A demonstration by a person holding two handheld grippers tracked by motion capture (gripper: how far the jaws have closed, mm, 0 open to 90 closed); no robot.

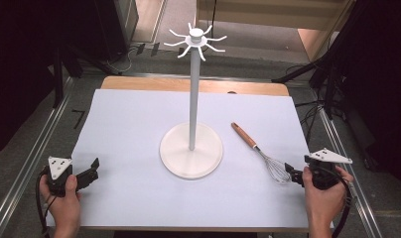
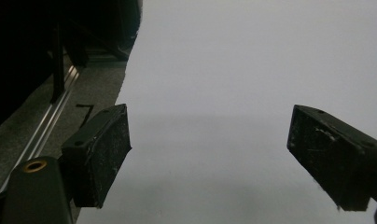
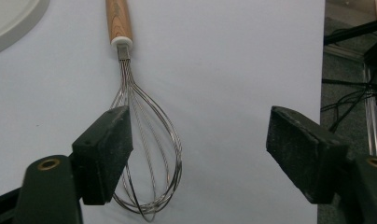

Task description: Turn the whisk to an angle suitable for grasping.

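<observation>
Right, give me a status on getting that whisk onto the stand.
Nothing looks done: the whisk lies flat on the white sheet, and the stand's hooks are bare. In hand: the right gripper, open, is at the wire end. Left gripper open, idle. Grasping and hanging remain.

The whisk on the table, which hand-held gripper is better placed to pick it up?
Right. The right hand-held gripper is open right by the whisk; the left hand-held gripper sits across the table, beyond the stand.
</observation>
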